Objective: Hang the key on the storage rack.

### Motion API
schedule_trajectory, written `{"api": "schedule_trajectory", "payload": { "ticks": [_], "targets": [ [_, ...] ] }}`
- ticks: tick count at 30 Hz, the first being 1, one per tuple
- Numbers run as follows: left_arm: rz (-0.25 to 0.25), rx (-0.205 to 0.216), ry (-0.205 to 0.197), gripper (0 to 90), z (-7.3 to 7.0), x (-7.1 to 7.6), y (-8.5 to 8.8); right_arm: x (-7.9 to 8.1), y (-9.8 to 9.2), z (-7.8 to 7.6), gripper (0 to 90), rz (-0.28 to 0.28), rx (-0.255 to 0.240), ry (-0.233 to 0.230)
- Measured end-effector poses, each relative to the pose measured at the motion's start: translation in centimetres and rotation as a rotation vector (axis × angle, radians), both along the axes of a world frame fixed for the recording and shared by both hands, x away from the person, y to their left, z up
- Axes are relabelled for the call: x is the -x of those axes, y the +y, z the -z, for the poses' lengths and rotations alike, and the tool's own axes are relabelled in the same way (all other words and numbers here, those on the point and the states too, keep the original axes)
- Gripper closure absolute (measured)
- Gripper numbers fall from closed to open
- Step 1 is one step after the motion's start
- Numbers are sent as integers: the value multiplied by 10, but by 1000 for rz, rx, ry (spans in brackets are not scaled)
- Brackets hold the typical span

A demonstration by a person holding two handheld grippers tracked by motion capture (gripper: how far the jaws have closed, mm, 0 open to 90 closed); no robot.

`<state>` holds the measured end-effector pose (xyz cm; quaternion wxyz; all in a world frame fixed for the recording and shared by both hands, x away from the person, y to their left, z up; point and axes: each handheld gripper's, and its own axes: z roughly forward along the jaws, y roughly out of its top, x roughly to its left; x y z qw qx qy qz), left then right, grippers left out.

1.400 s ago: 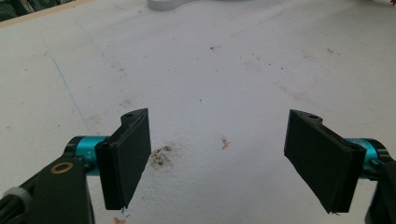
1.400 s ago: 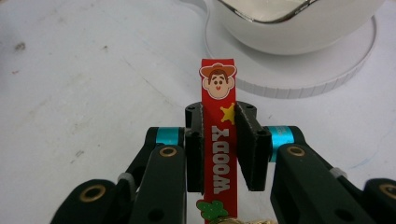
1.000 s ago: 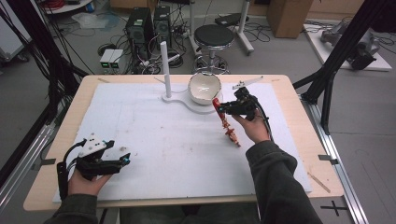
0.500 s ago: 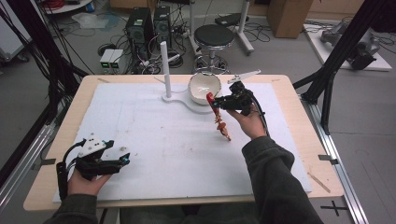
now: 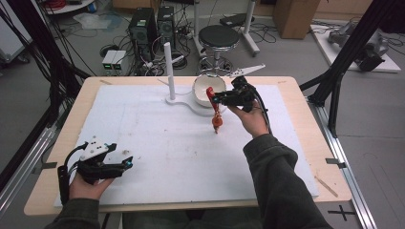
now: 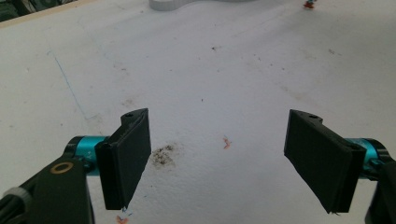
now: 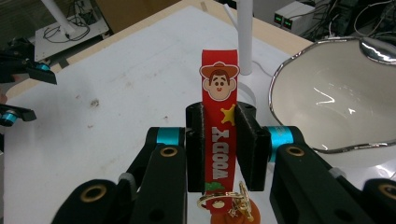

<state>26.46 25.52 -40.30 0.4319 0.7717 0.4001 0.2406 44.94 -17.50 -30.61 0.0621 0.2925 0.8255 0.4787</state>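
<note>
A red keychain strap (image 7: pixel 219 126) with a cartoon cowboy face and a gold clasp is pinched between the black pads of my right gripper (image 7: pixel 219 144), which is shut on it. In the high view the right gripper (image 5: pixel 216 98) holds the strap (image 5: pixel 217 114) in the air beside the white bowl (image 5: pixel 200 93), its orange end dangling just above the white mat. My left gripper (image 5: pixel 128 164) rests low at the near left of the table. Its jaws stand wide open in the left gripper view (image 6: pixel 217 158), with only stained white mat between them.
A white post on a curved base (image 5: pixel 169 71) stands behind the bowl (image 7: pixel 327 98) at the table's far middle. A white foam mat (image 5: pixel 157 138) covers most of the wooden table (image 5: pixel 315 124). A stool and computer cases stand on the floor beyond.
My right hand has lifted the keychain strap and carried it farther back toward the bowl; its lower end has come up off the mat. The left gripper has stayed still.
</note>
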Motion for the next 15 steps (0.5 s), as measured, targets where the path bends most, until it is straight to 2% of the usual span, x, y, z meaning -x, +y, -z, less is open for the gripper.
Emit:
{"api": "schedule_trajectory", "payload": {
  "ticks": [15],
  "targets": [
    [-2,-4,-3,233,-1,0,2,-3,15,-18,756,-12,-10,-25]
  ]
}}
